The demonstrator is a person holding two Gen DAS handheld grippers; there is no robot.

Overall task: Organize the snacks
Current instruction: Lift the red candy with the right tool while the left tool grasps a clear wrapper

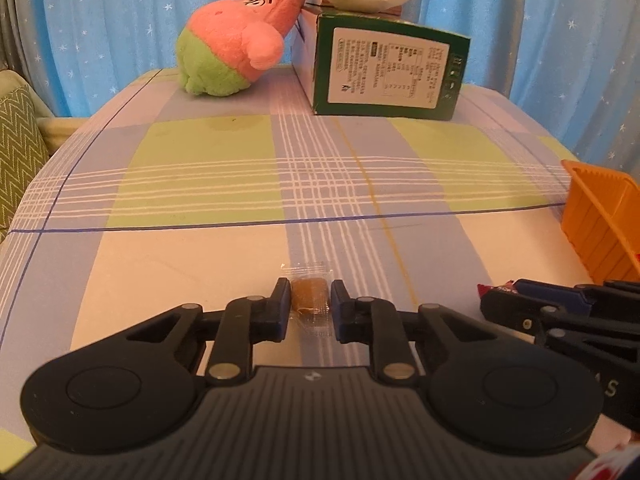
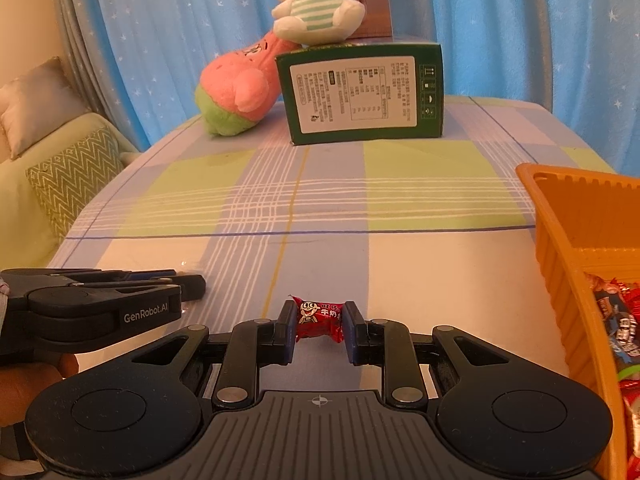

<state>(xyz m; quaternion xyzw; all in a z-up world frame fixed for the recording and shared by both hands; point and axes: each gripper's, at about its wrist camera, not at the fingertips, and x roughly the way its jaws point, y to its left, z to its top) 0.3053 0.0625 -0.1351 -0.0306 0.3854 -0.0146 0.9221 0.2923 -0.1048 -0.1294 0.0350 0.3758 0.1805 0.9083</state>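
The brown candy [image 1: 309, 295], in a clear wrapper, sits low in the centre of the left wrist view, pinched between the two fingers of the left gripper [image 1: 310, 300]; the pads press on its sides, and the wrapper's clear end sticks out beyond the fingertips over the tablecloth [image 1: 200, 168]. The red candy [image 2: 319, 317] shows low in the centre of the right wrist view, clamped the same way in the right gripper [image 2: 319, 322], its twisted ends poking out past the fingers.

In the left wrist view the right gripper enters at the lower right edge, just below the orange basket [image 1: 600, 224]. In the right wrist view the left gripper appears at the lower left, well apart from the red candy. The basket fills the right edge of that view, and wrapped snacks [image 2: 624, 332] lie in its lower part.

Farther up, past the plaid cloth, a green box [image 2: 360, 96] stands in the upper middle of both views. A pink and green plush [image 1: 236, 48] leans against its left side, and a white plush [image 2: 316, 0] sits on top. Blue curtains [image 1: 100, 20] hang behind. A cushion [image 2: 76, 176] with a zigzag pattern is at the left edge.
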